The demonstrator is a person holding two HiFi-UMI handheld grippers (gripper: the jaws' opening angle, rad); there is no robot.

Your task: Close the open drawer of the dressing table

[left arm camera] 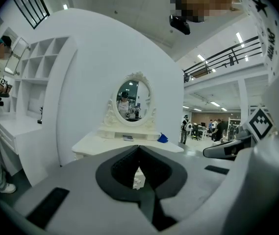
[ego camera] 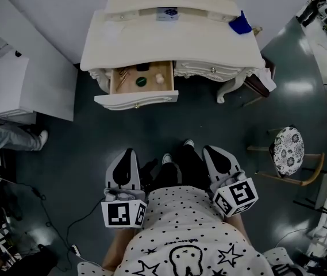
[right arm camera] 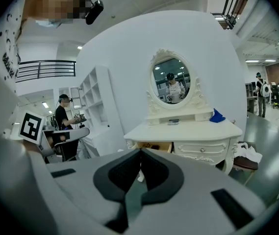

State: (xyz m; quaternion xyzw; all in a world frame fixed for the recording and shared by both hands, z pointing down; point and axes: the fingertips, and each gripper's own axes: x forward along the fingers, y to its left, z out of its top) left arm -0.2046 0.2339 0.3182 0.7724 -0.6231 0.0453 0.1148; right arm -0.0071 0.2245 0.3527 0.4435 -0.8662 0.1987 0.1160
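Note:
The white dressing table point(ego camera: 209, 45) stands ahead against the wall, with an oval mirror point(right arm camera: 171, 81) on top. Its left drawer point(ego camera: 135, 98) is pulled out, and its wooden inside holds a green round item point(ego camera: 141, 81) and other small things. In the right gripper view the open drawer point(right arm camera: 156, 146) shows under the tabletop's left end. My left gripper point(ego camera: 130, 152) and right gripper point(ego camera: 212, 149) are held side by side at my waist, well short of the drawer. Both point toward the table, and their jaws are shut and hold nothing point(left arm camera: 139, 148) point(right arm camera: 140, 153).
A stool with a patterned seat point(ego camera: 288, 142) stands on the floor at right. A dark seat with white cloth point(ego camera: 262, 78) sits by the table's right legs. A blue cloth point(ego camera: 240, 25) lies on the tabletop. At left are a white shelf unit point(ego camera: 14, 85), a person's legs point(ego camera: 14, 137) and floor cables point(ego camera: 54, 223).

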